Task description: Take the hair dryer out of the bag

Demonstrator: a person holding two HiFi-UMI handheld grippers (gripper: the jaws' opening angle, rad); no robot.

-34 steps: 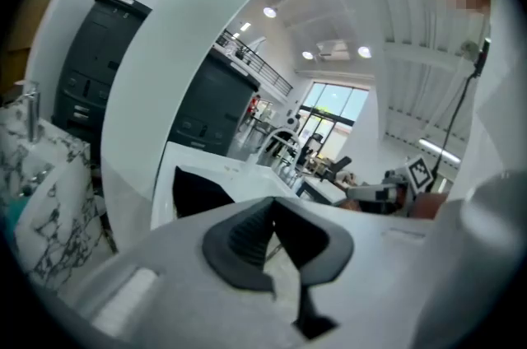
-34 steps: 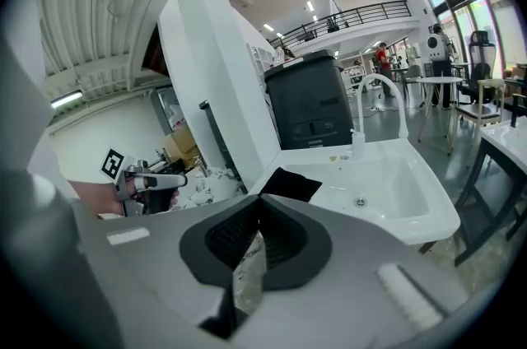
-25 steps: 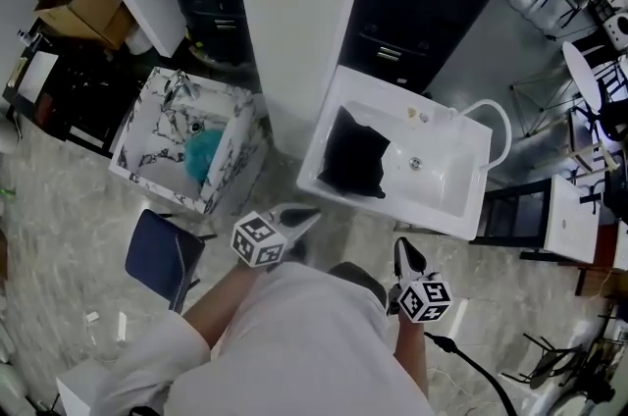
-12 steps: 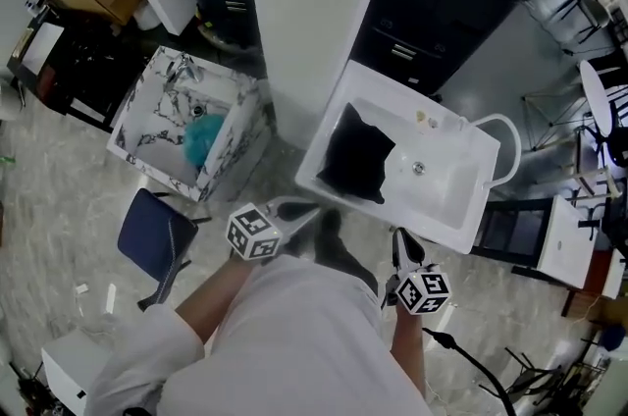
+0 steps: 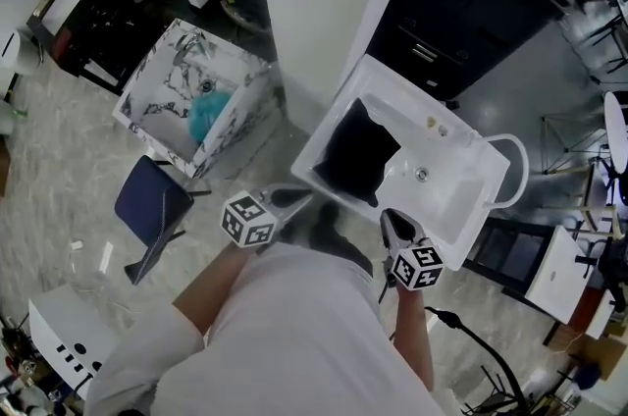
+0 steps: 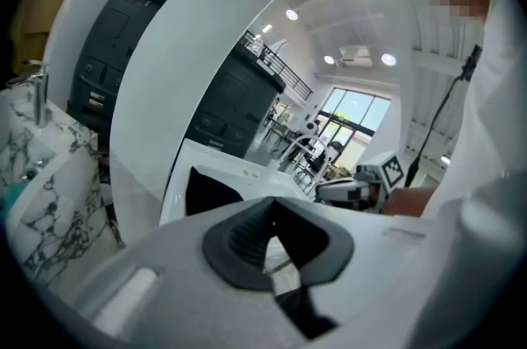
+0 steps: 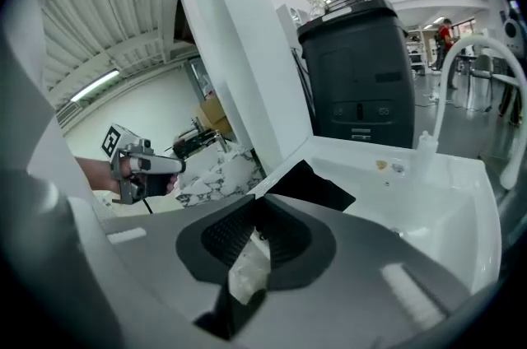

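Observation:
A black bag (image 5: 358, 149) lies crumpled in the left end of a white sink (image 5: 469, 230); no hair dryer shows. My left gripper (image 5: 306, 196) hangs short of the sink's near left corner, jaws shut and empty. My right gripper (image 5: 386, 216) is at the sink's front rim, its jaws opening by a crack with nothing between them. In the left gripper view, the bag (image 6: 210, 191) sits beyond the shut gripper (image 6: 272, 203). The right gripper view has the bag (image 7: 309, 187) just past the gripper (image 7: 257, 203), in the sink (image 7: 461, 199).
A white pillar (image 5: 314, 2) rises behind the sink's left corner. A marble basin (image 5: 162, 85) holding a teal thing (image 5: 206, 115) stands at the left, with a blue seat (image 5: 152, 208) below it. Black cabinets (image 5: 471, 2) stand behind. A white looped faucet (image 5: 510, 164) sits on the sink's right.
Both grippers have come closer to the white sink, the right one up to its front rim. The bag has not moved.

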